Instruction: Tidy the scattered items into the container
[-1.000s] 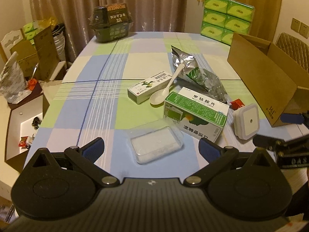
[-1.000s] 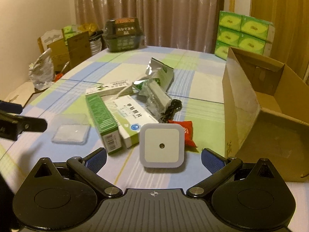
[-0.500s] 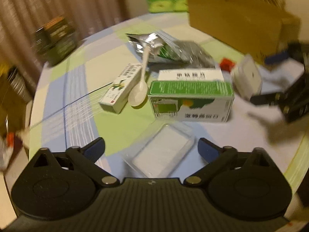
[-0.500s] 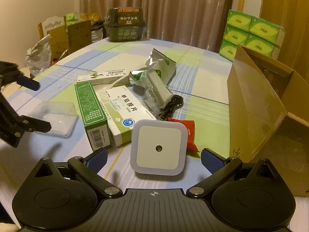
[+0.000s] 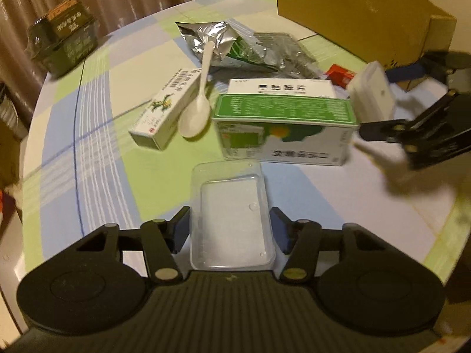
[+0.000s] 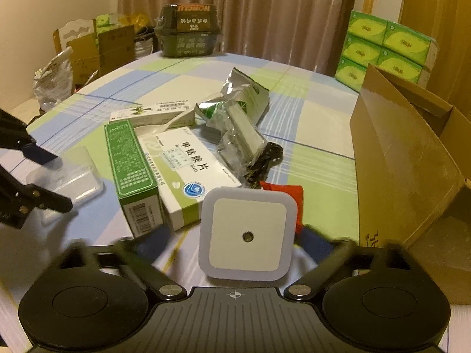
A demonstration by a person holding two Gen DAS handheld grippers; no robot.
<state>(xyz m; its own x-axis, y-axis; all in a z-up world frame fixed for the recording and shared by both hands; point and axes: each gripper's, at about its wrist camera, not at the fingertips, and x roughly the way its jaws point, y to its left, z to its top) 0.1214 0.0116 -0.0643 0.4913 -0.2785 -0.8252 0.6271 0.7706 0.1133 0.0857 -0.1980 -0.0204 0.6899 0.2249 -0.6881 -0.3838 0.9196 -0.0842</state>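
A clear plastic tray (image 5: 232, 220) lies on the checked tablecloth between the fingers of my left gripper (image 5: 229, 229). Its jaws are closing, and both blue pads touch the tray's long sides. A white square night light (image 6: 248, 235) sits between the blurred fingers of my right gripper (image 6: 235, 242). Those jaws are closing too, with a gap still showing on the left side of the light. The open cardboard box (image 6: 397, 153) stands to the right. Seen from the right wrist, the left gripper (image 6: 44, 176) straddles the tray (image 6: 73, 176).
Between the grippers lie a green medicine box (image 5: 282, 126), a flat white box (image 6: 188, 173), a slim white box (image 5: 164, 111), a white spoon (image 5: 197, 111), foil bags (image 5: 247, 47), a black cable (image 6: 265, 161) and a red packet (image 6: 285, 194). A dark tub (image 6: 188, 29) stands at the far edge.
My left gripper rolled, sank and drew in over the tray, and its fingers closed onto the tray's sides. My right gripper came down closer to the night light and its fingers began to close.
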